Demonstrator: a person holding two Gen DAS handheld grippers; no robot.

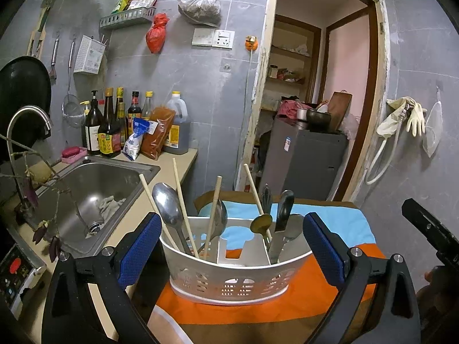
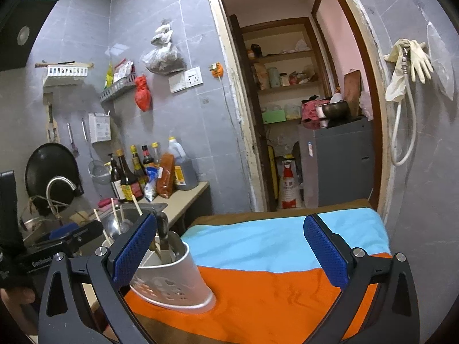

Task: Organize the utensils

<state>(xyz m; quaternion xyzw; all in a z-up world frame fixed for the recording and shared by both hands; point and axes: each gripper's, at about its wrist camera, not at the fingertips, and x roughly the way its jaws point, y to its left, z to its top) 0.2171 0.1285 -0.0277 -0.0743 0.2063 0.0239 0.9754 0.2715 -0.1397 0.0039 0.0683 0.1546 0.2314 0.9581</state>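
Note:
A white perforated utensil caddy stands on an orange and blue cloth. Its left part holds wooden chopsticks and metal spoons. Its right part holds a knife, a small brass-coloured spoon and another chopstick. My left gripper is open, its blue pads on either side of the caddy, not touching it. My right gripper is open and empty over the cloth; the caddy sits by its left finger.
A steel sink with a tap lies left of the cloth. Sauce bottles and packets stand on the counter behind it. A doorway with a grey cabinet is behind. A stove control panel is at lower left.

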